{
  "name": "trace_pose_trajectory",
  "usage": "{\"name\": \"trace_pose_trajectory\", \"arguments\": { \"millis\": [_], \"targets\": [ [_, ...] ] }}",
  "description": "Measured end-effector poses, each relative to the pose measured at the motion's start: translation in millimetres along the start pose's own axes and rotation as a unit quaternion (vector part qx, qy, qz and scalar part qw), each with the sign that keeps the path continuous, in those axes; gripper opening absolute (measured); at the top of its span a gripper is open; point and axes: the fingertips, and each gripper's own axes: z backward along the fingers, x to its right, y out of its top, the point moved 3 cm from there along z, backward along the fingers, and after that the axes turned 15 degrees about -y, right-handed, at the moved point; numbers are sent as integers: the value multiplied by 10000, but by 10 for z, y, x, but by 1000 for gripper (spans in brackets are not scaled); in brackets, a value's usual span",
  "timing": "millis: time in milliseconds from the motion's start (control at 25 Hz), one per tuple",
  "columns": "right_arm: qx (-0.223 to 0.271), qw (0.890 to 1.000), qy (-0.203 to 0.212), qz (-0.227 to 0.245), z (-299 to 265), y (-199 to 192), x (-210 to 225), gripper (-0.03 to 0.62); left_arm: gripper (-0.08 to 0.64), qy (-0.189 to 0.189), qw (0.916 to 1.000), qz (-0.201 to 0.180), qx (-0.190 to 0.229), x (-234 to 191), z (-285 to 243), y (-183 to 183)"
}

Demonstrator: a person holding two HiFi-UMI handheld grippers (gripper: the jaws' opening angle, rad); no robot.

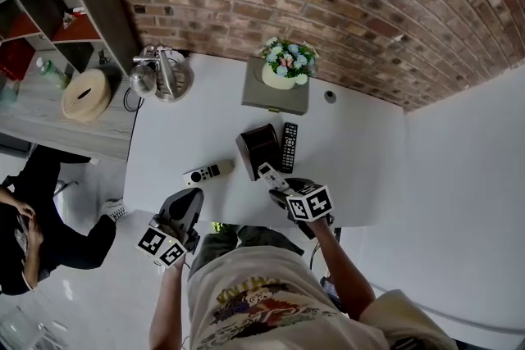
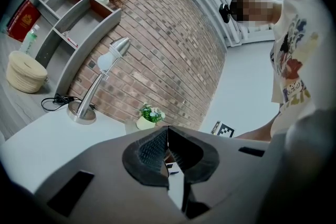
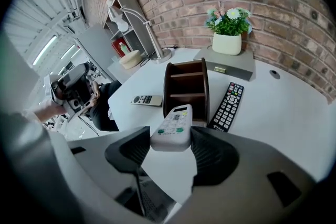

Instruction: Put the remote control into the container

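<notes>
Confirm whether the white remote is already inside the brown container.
No, the right gripper holds the white remote between its jaws, outside the brown container.

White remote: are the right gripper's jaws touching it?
Touching. The right gripper view shows both jaws pressed against the sides of the white remote.

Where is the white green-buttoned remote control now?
In the right gripper view the white remote control sits clamped in the right claw, its far end just before the dark brown wooden container.
</notes>
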Motion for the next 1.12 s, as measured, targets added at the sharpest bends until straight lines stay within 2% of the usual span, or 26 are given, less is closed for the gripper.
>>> {"name": "trace_pose_trajectory", "arguments": {
  "millis": [440,800,920,1120],
  "targets": [
    [483,9988,6,21,58,224,-71,247,8,-43,10000,-27,-40,92,6,11],
    [1128,9936,-42,32,177,442,-143,247,8,-183,9996,-96,-173,165,-12,27],
    [1398,9898,-124,239,292,546,-189,247,8,-358,9990,-95,-247,210,-63,22],
    [1761,9799,-336,880,464,628,-277,245,8,-672,9961,-309,-475,332,-216,7]
  ]
}}
